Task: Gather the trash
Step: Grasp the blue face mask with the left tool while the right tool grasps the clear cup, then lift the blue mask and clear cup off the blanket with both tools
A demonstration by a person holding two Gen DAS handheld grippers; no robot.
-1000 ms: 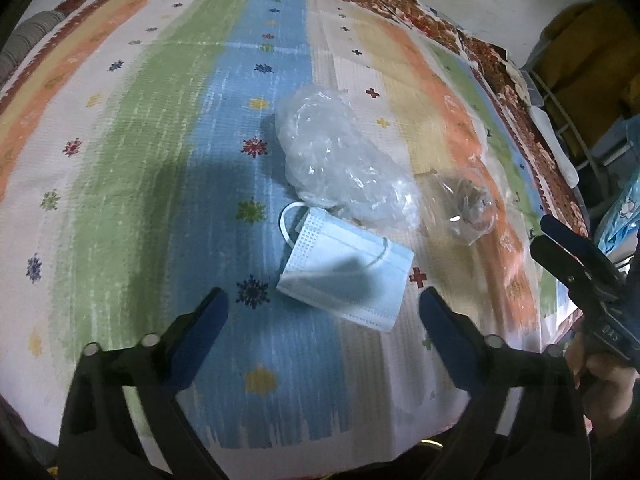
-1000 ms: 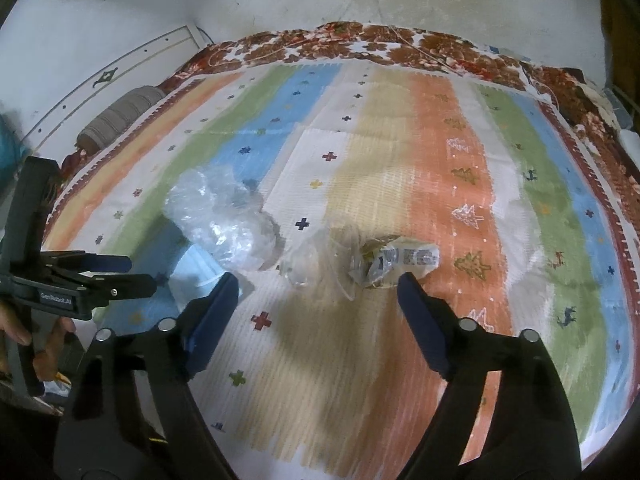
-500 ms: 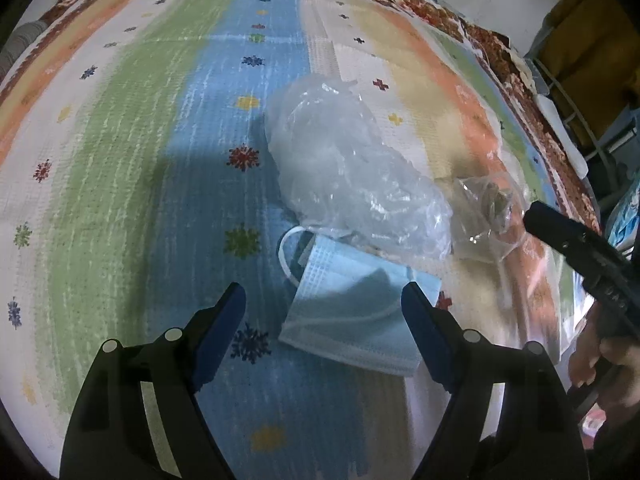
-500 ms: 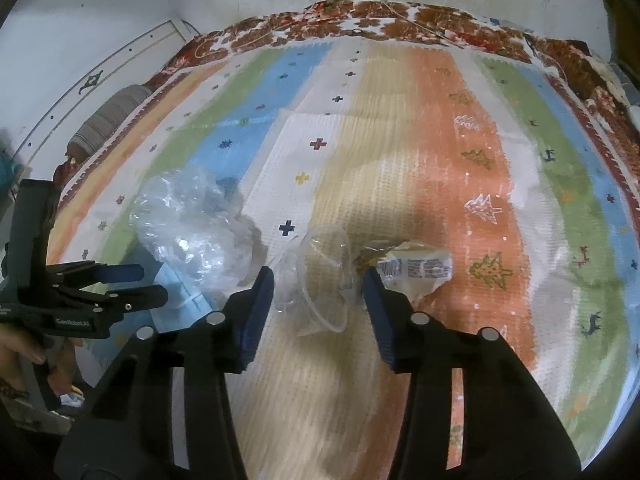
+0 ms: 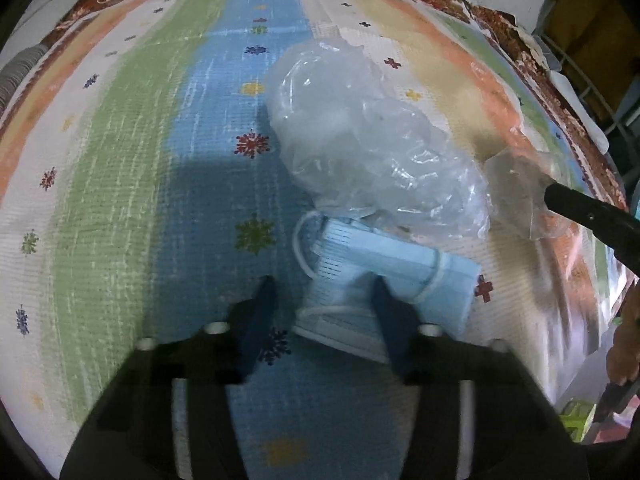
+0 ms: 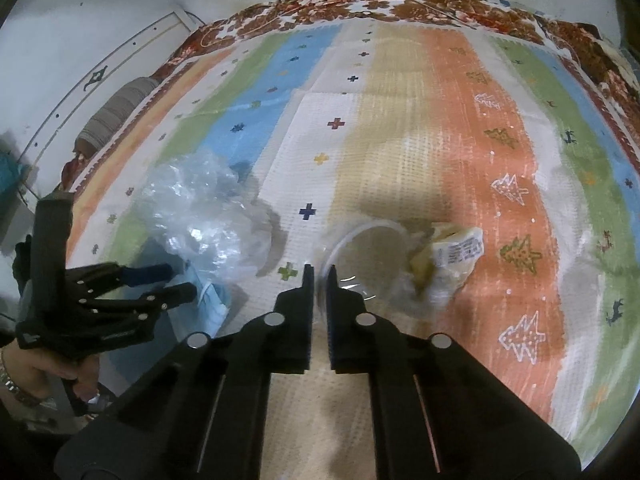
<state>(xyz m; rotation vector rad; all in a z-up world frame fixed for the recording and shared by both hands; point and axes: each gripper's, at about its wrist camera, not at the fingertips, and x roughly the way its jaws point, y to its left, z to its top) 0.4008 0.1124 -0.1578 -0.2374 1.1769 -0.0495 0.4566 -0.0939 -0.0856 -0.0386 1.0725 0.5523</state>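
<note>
Left wrist view: our left tool (image 5: 324, 296) straddles the near end of the blue face mask (image 5: 384, 268) on the striped bed cover (image 5: 132, 184), fingers partly closed around it, grip uncertain. The mask's long axis runs rightward; crumpled clear bag (image 5: 360, 140) just beyond.

Right wrist view: our right tool (image 6: 319, 280) is pinched on the clear plastic cup (image 6: 366, 256) rim; wrapper (image 6: 448, 256) beside, right.

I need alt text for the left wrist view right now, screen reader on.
The left tool is closing around the near edge of a blue face mask on a striped mat. A crumpled clear plastic bag lies just beyond the mask, and the right tool's tip enters at the right edge.
</note>
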